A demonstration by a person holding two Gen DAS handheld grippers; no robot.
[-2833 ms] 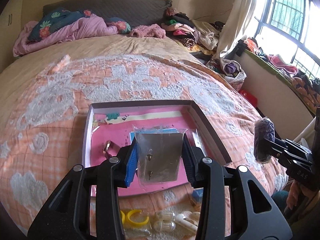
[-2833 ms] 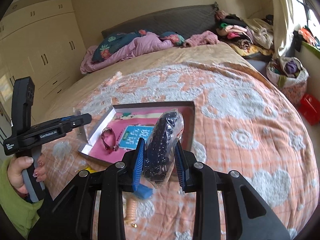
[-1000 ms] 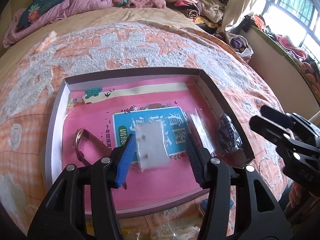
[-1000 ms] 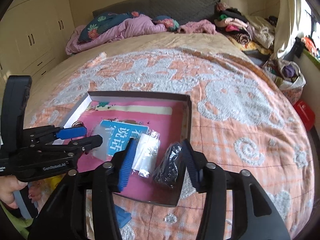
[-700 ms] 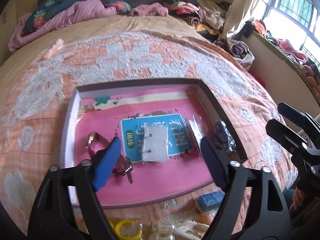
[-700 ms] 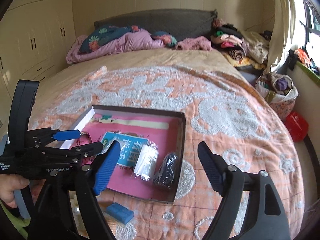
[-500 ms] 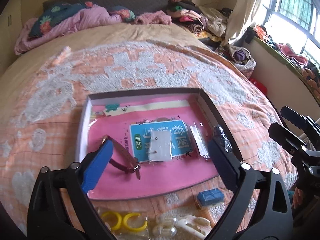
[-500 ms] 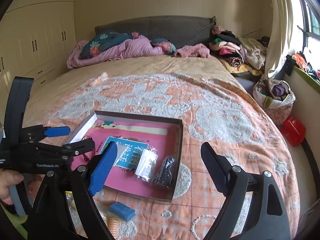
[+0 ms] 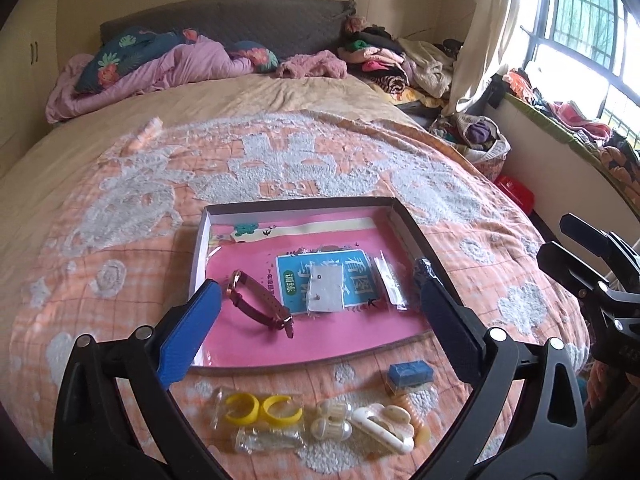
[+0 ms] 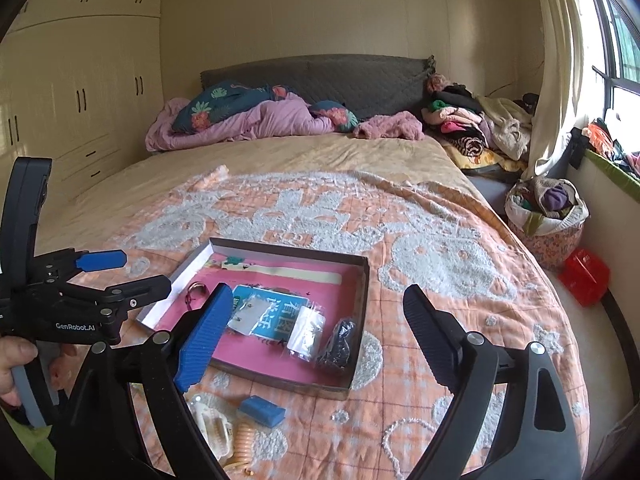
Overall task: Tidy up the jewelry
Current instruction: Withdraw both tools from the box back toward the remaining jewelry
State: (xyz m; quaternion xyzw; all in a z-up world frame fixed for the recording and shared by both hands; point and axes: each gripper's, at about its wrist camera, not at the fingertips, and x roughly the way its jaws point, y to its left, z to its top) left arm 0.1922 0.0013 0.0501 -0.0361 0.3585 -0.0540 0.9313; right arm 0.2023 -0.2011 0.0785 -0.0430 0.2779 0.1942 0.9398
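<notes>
On the bed (image 9: 280,160), the shallow box (image 9: 404,224) now holds both packets that the claws carried a moment ago: the earring card (image 9: 326,294) lies on the blue label, the bag of dark beads (image 10: 340,344) against the right wall. Two more pieces look sorted; yellow hoops (image 9: 260,410) and hair clips (image 9: 380,426) wait outside. Left claw (image 9: 320,340) and right claw (image 10: 316,336) gape wide, empty, touching nothing.

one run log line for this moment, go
left gripper: open, empty | right gripper: open, empty | earring card, bead bag: in box
</notes>
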